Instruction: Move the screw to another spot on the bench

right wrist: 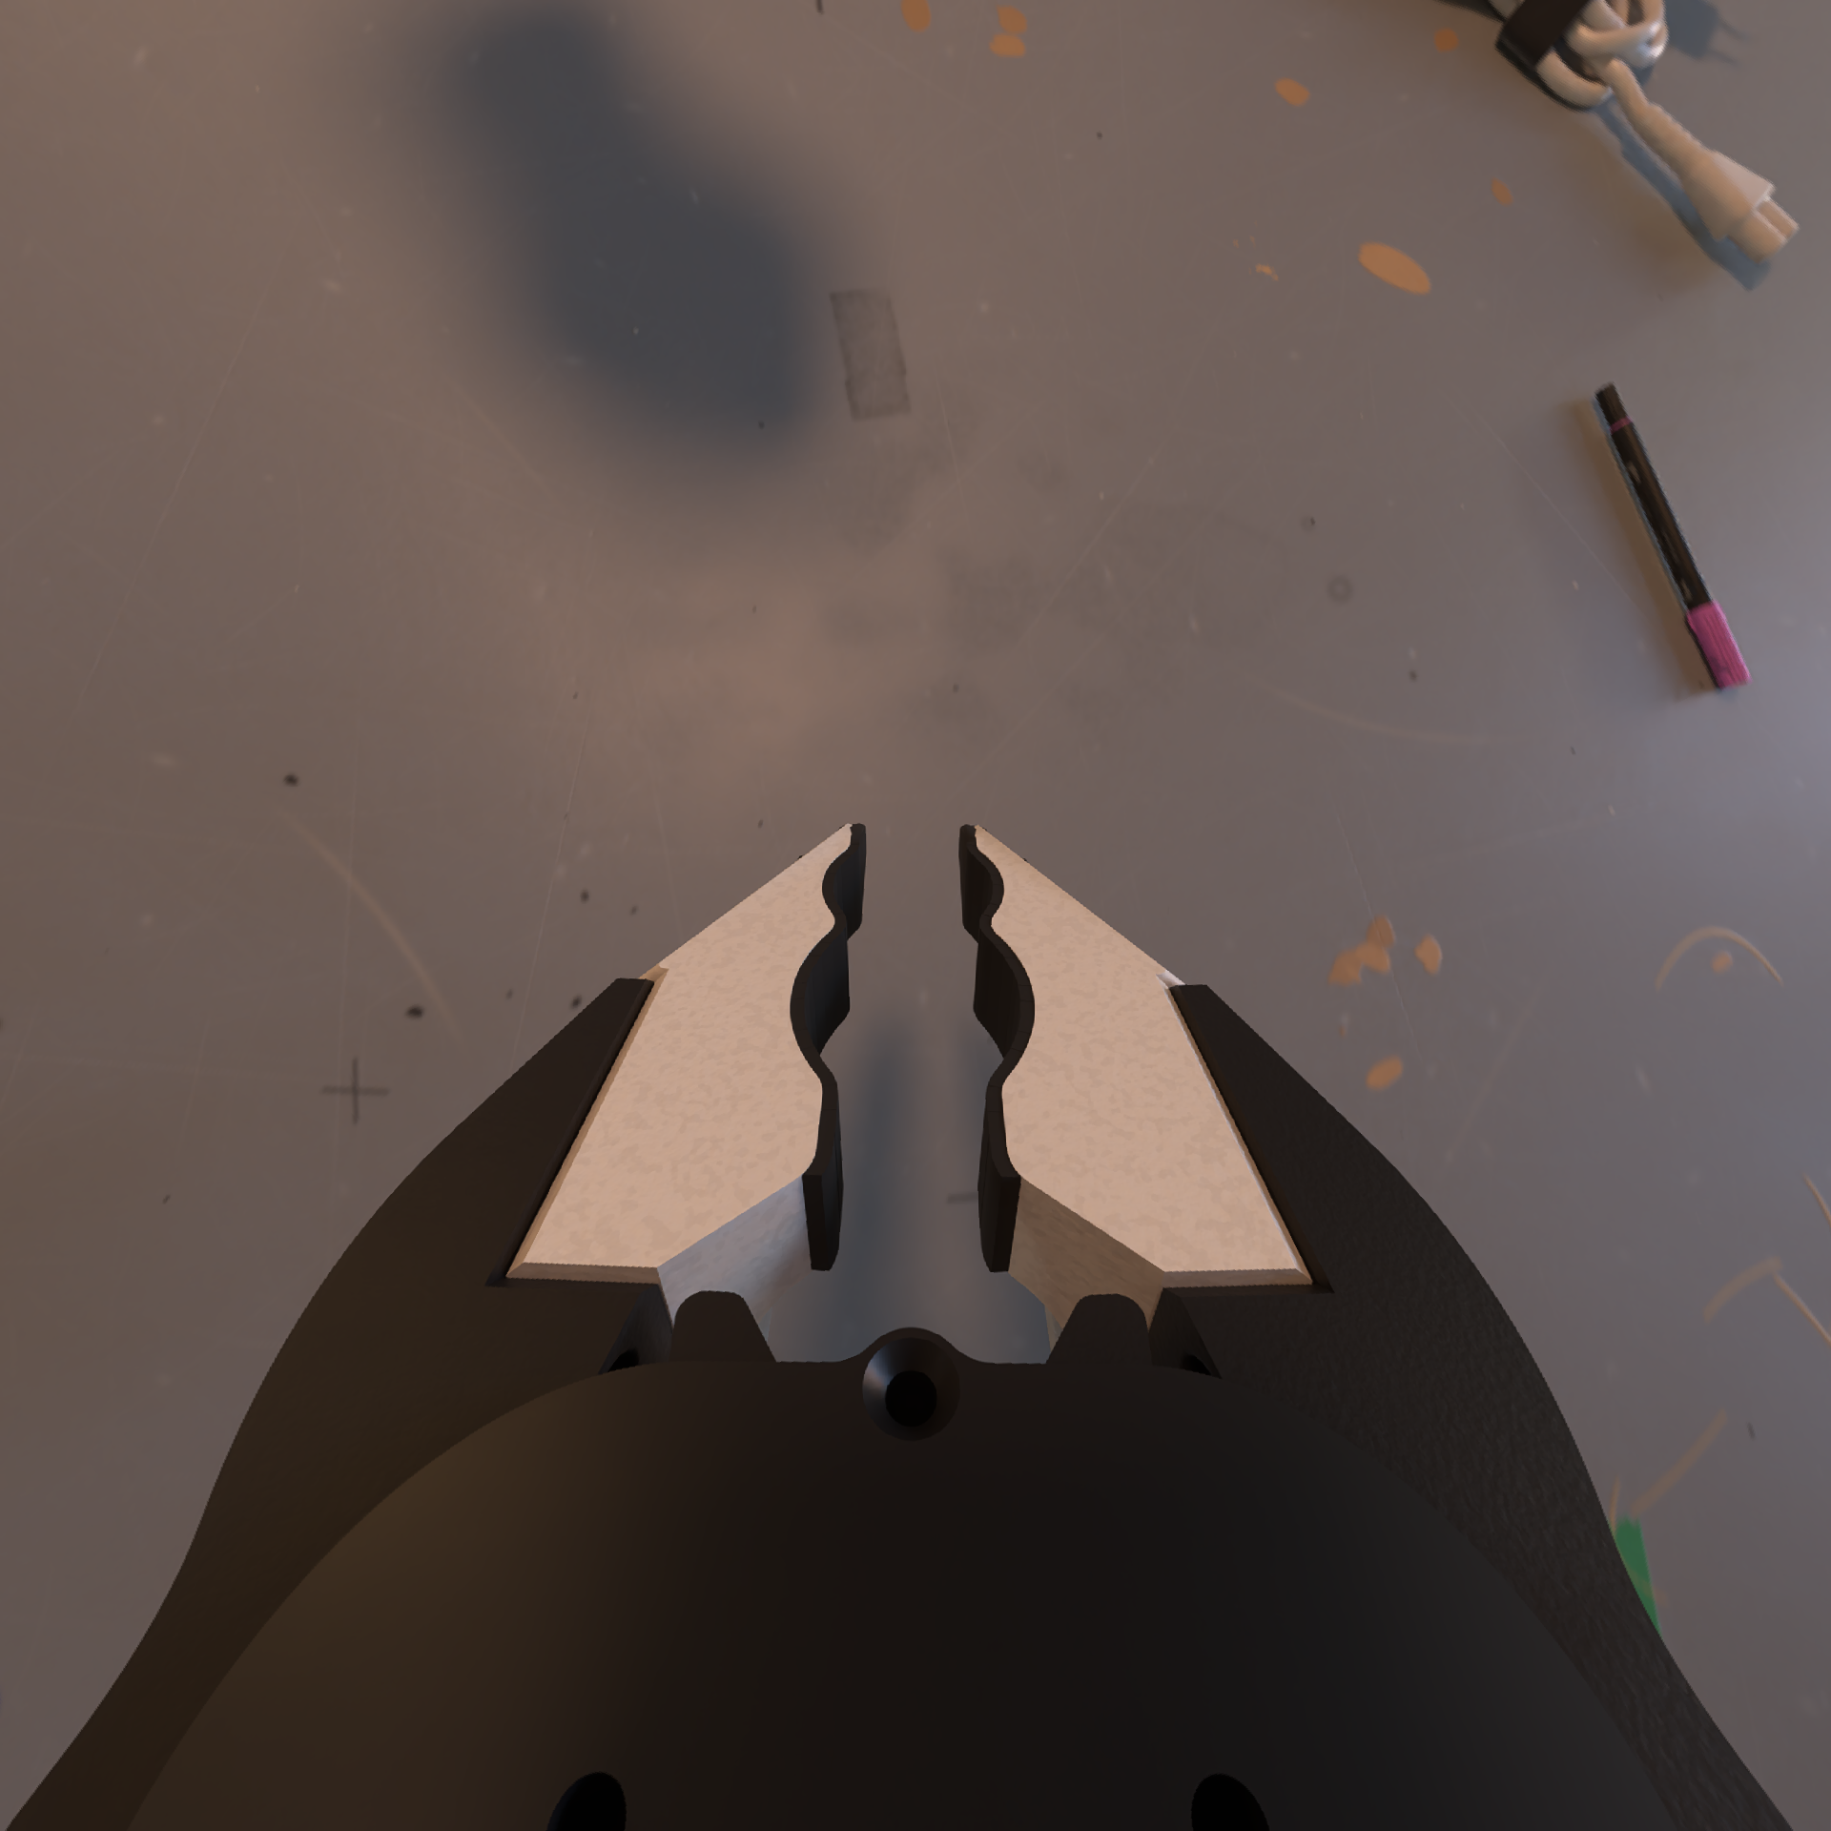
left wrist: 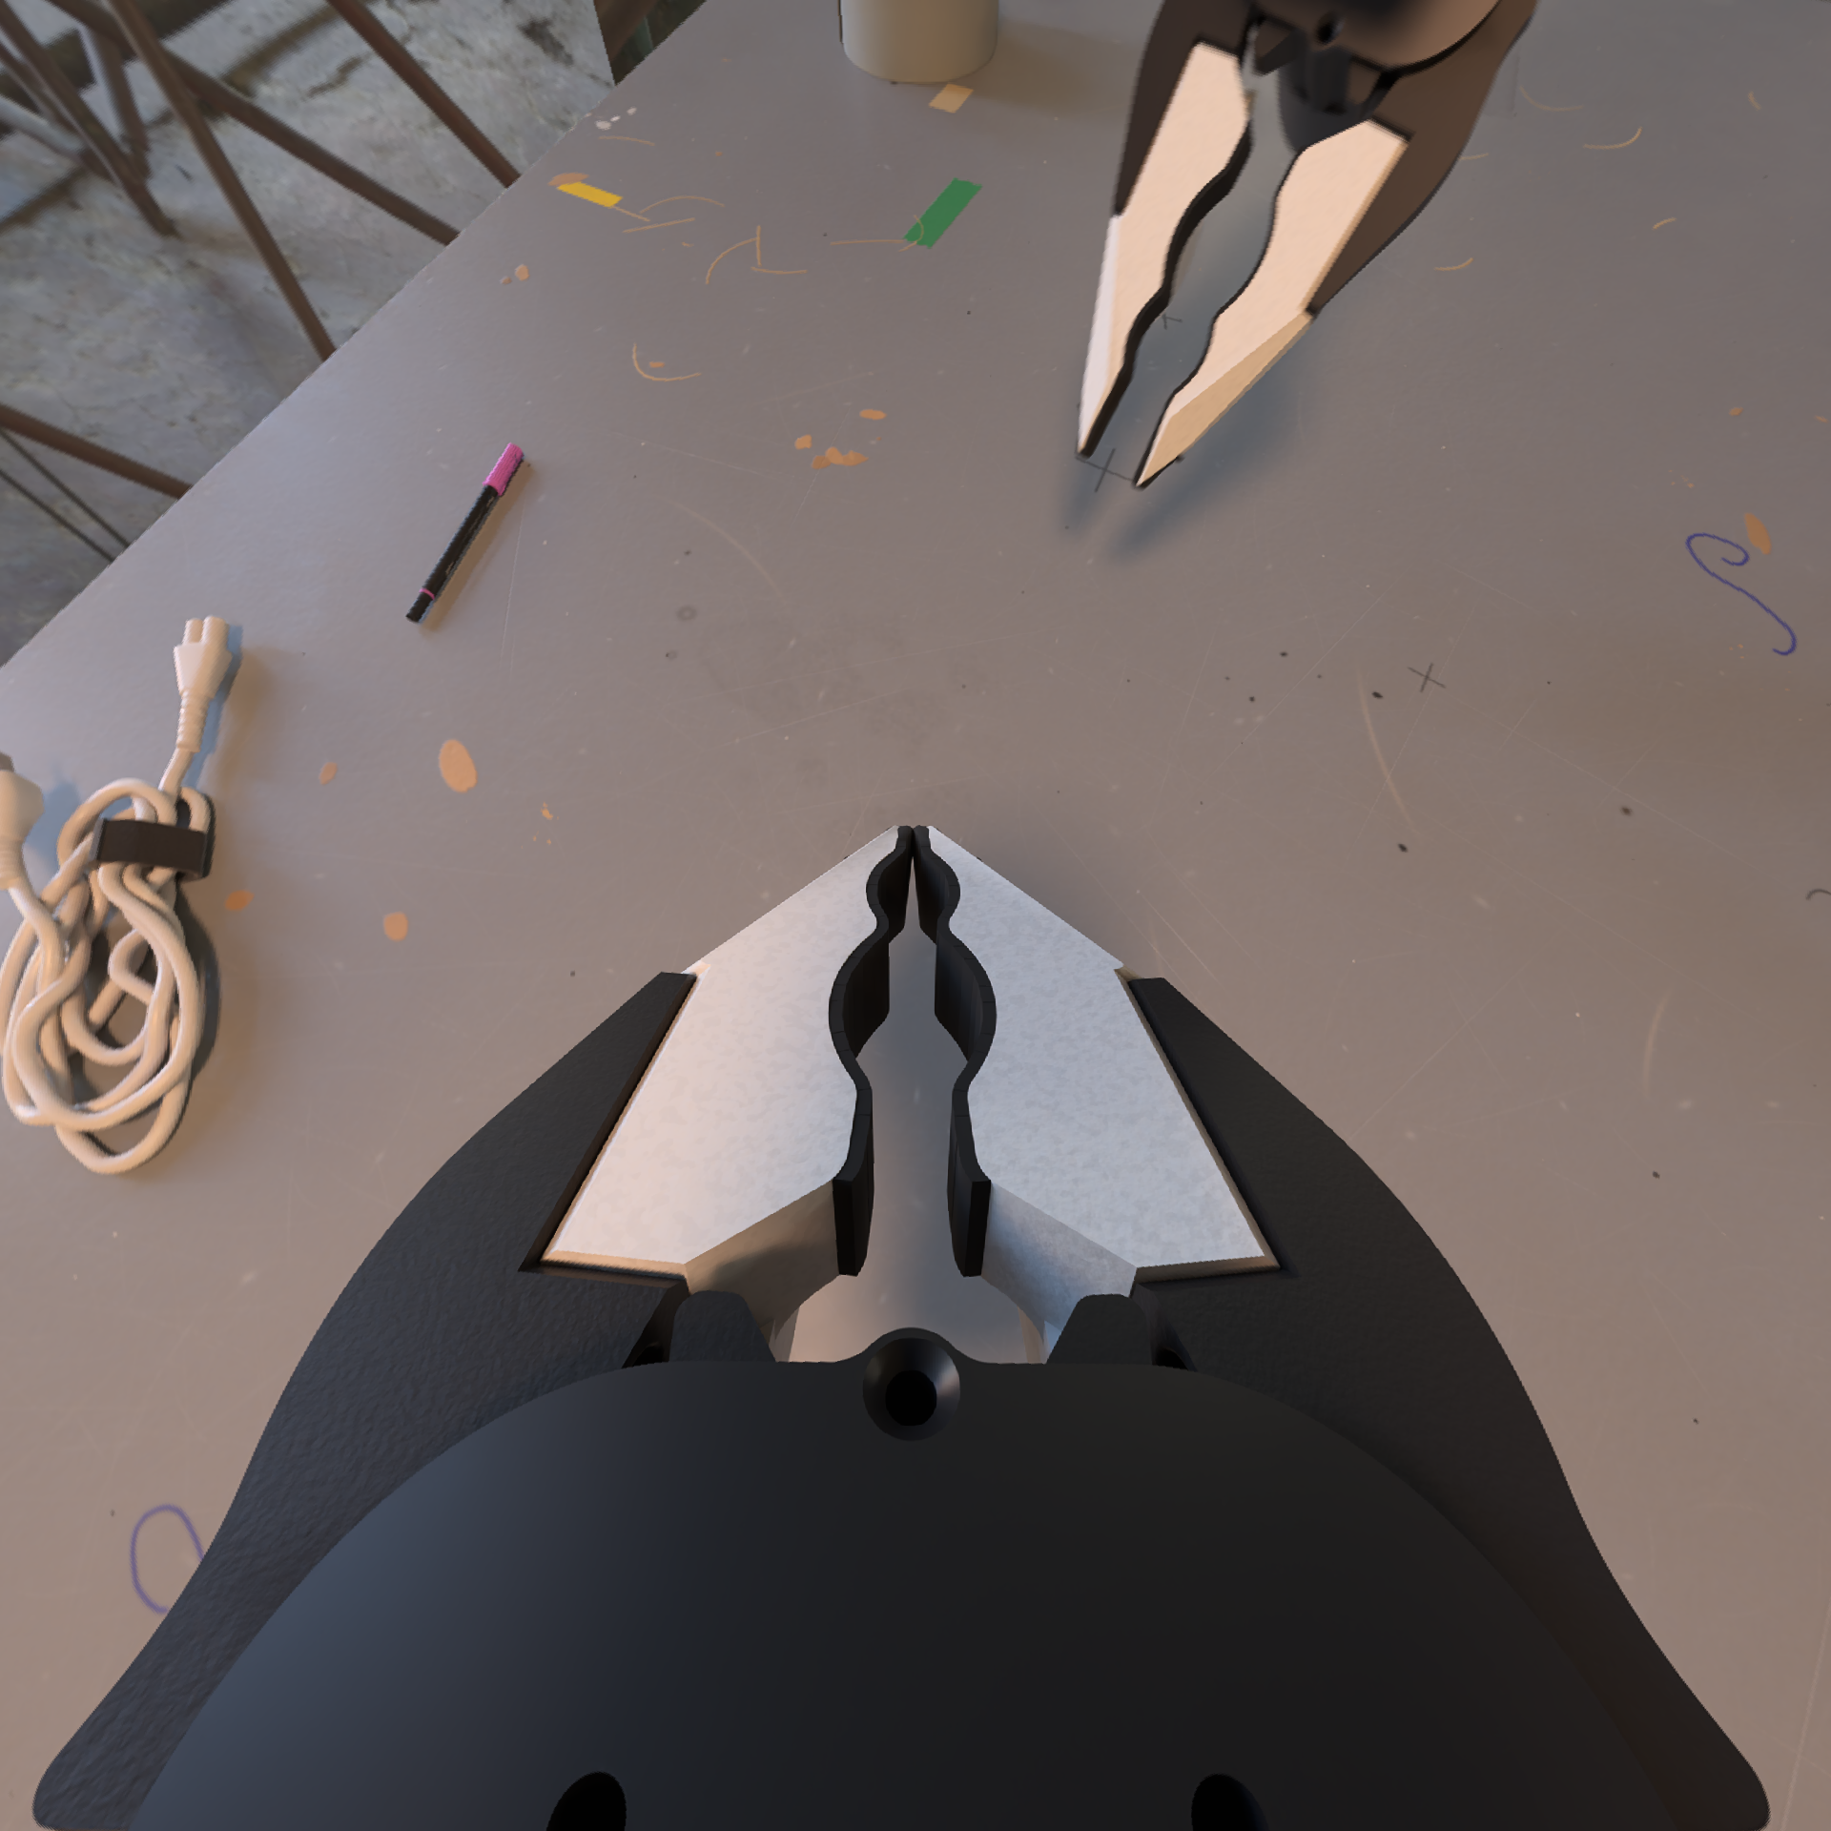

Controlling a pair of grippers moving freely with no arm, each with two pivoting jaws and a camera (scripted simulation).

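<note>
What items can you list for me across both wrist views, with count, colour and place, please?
Grey scuffed workbench top: one, grey with orange flecks, under everything.
Black marker pen with pink cap: one, lying flat left of centre.
White coiled power cable with black strap: one, at the left edge.
Cream cylindrical container: one, far edge, cut off by the frame.
Green tape strip: one, far side.
Yellow tape strip: one, far left.
Screw: none visible.
Left gripper: one, black and white, tips together.
Right gripper: one, jaws apart, empty.

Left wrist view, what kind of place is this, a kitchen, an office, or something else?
Probably a workshop: a scuffed grey bench flecked with paint and tape scraps, a bundled white power cord, a pink-capped marker, and rusty metal frames on a concrete floor beyond.
</note>
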